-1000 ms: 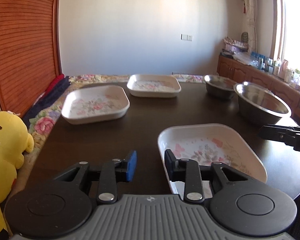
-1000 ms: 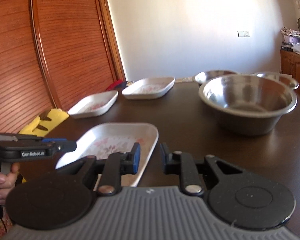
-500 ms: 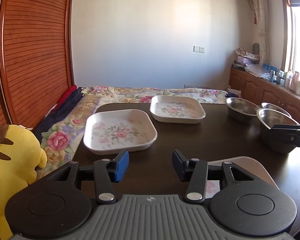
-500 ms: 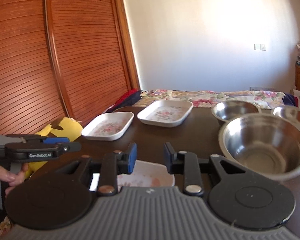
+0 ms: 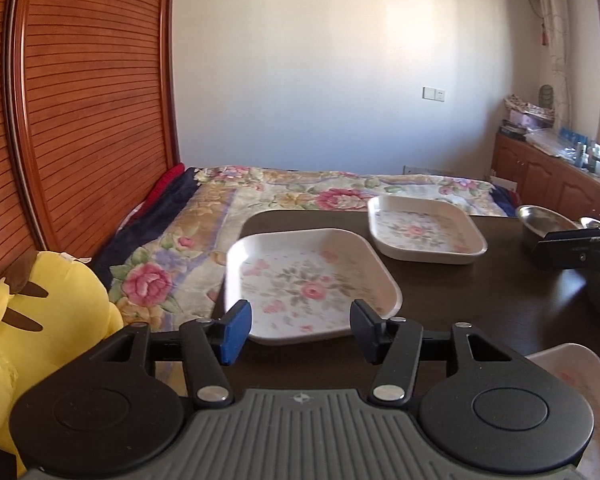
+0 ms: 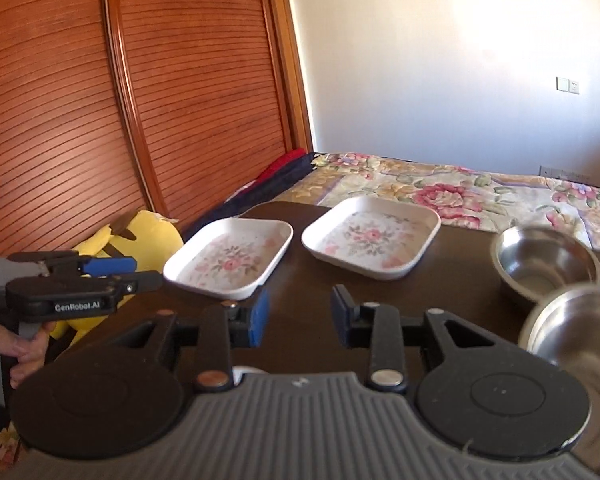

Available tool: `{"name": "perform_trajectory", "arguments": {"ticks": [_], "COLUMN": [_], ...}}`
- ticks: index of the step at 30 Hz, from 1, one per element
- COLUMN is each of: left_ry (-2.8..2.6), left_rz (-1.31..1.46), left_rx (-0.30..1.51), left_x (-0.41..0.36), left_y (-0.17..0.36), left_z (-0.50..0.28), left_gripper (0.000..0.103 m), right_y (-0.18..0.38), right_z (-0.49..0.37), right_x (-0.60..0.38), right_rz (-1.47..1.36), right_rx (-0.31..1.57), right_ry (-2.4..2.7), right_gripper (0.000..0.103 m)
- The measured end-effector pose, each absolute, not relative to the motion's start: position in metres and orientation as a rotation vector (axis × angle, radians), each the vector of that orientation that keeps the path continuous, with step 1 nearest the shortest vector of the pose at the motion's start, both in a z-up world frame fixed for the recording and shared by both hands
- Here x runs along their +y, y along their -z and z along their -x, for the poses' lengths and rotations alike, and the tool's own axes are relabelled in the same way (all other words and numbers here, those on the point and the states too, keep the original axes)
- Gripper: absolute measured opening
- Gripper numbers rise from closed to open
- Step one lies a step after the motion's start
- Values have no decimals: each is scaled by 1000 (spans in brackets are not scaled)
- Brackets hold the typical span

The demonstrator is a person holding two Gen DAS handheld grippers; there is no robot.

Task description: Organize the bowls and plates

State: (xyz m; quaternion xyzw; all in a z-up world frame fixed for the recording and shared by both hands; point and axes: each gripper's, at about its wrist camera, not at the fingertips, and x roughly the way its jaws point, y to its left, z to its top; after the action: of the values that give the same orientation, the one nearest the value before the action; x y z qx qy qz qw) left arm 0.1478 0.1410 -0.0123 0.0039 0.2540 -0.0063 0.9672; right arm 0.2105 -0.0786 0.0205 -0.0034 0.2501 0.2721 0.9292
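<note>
Three white square plates with pink flowers lie on the dark table [image 5: 500, 300]. The nearer left plate [image 5: 308, 280] [image 6: 232, 256] is just beyond my open, empty left gripper [image 5: 298, 330]. A second plate [image 5: 424, 228] [image 6: 372, 236] lies farther back. A third plate's corner [image 5: 576, 384] shows at the lower right. Two steel bowls [image 6: 544, 260] [image 6: 580, 332] stand to the right. My right gripper [image 6: 298, 314] is open and empty above bare table. The left gripper also shows in the right wrist view [image 6: 100, 276].
A yellow plush toy [image 5: 40, 320] sits left of the table. A bed with a floral cover [image 5: 300, 196] lies behind the table. A wooden slatted wardrobe [image 5: 80, 100] is on the left. Cabinets with clutter [image 5: 560, 176] line the right wall.
Both grippers have risen and tilted up, moving forward past the near plate. The left gripper's jaws have opened wider. The two far plates now sit closer ahead.
</note>
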Motion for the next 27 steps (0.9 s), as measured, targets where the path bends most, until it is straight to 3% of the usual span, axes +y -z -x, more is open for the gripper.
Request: {"name": "perform_trajectory", "arguments": {"ticks": [18,27], "left_ry": [20,20], "left_rz": [-25,-23], "left_rx": [587,623], "left_x": [182,192], "left_y": [28,39], "left_z": [-214,-233], "left_gripper": [59,47], "right_y": [-9,7], "right_z": [-283,-310], "right_x": [-22,-1], "right_rz": [4,-12], "right_rx": [681,766], "right_ry": [-626,-634], "right_gripper": [42,42]}}
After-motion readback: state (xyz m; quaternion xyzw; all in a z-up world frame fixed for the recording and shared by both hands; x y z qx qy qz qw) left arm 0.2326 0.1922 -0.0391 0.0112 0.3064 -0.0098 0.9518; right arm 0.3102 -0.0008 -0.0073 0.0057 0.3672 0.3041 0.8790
